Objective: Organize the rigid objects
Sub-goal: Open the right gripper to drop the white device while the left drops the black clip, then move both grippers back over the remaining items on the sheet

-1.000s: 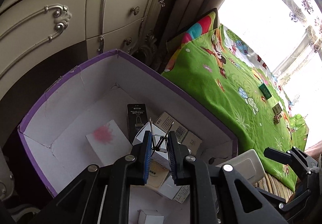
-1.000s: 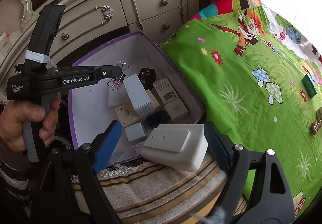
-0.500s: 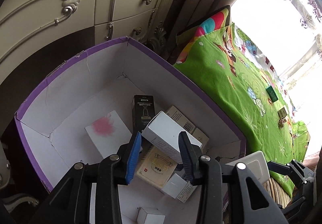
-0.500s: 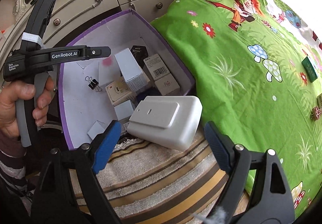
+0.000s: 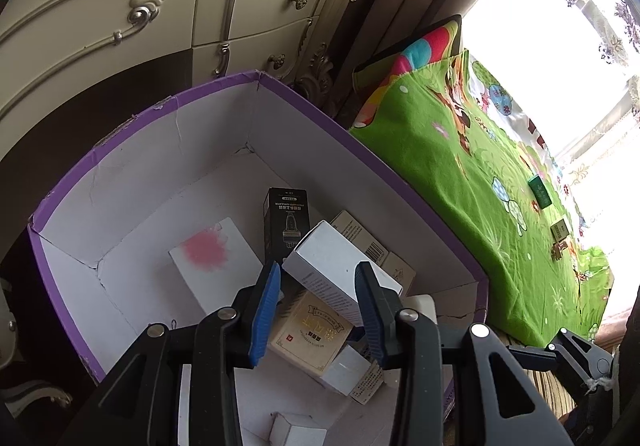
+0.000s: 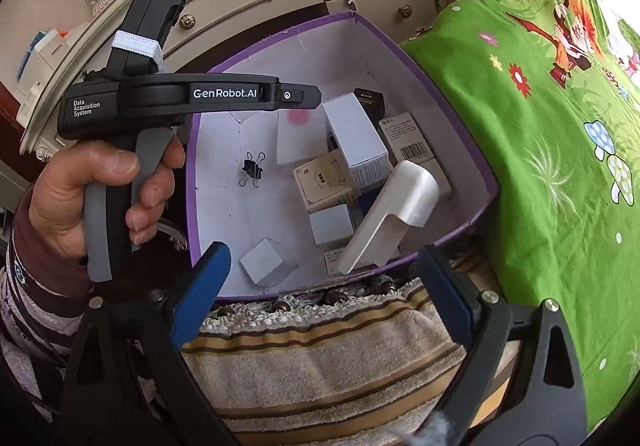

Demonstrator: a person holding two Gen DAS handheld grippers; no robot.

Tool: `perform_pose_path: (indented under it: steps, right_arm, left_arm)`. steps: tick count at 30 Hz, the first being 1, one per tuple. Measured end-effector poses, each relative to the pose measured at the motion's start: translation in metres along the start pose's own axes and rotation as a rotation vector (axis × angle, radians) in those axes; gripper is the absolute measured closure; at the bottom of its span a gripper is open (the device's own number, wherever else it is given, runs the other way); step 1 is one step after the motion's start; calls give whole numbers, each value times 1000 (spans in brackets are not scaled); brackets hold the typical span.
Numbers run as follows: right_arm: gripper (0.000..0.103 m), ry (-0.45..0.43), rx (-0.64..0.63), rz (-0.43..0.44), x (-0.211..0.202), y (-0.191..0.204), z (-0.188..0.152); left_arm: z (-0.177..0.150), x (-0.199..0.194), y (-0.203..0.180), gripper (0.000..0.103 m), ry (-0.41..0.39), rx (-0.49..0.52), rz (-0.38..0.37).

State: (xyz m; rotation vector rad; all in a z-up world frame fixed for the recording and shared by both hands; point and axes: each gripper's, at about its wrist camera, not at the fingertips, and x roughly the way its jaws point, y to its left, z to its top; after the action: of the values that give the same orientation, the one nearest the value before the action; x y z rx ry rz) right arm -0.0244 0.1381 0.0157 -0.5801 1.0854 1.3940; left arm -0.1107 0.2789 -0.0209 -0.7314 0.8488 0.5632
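A purple-rimmed cardboard box [image 5: 216, 90] [image 6: 280, 41] holds several small cartons, among them a black carton [image 5: 286, 221], a white carton [image 5: 340, 278] and a beige carton [image 6: 324, 181]. A black binder clip [image 6: 252, 171] lies loose on the box floor. My left gripper [image 5: 320, 310] [image 6: 308, 95] hovers open over the cartons with nothing between its pads. My right gripper [image 6: 320, 266] stands over the box's near rim, its jaws opening. A white plastic device [image 6: 396, 209], blurred and tilted, is tumbling into the box beyond the pads, free of them.
A cream dresser [image 5: 240, 5] stands behind the box. To the right spreads a green cartoon sheet [image 6: 560, 165], with a small green box [image 5: 540, 191] and tan boxes [image 5: 560, 232] on it. A striped towel [image 6: 320, 358] lies under my right gripper. A hand [image 6: 80, 197] holds the left gripper.
The left gripper opened and the binder clip dropped to the box floor. The right gripper spread wider and the white device left it, tipping over the rim into the box.
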Motion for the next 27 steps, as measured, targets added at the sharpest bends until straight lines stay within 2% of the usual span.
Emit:
perform_pose_path:
  steps: [4,11,27]
  right_arm:
    - [7,-25,46,-5,-8,-12,0]
    - [7,-80,71,-149,-32,-39,0]
    - [7,-172,267,-340,-91,-143,-37]
  left_arm:
    - [0,1,-4,62,1,7,-3]
    - [1,1,-28,62,0,44,-19]
    - [-1,13,-128,62,20,211,-96]
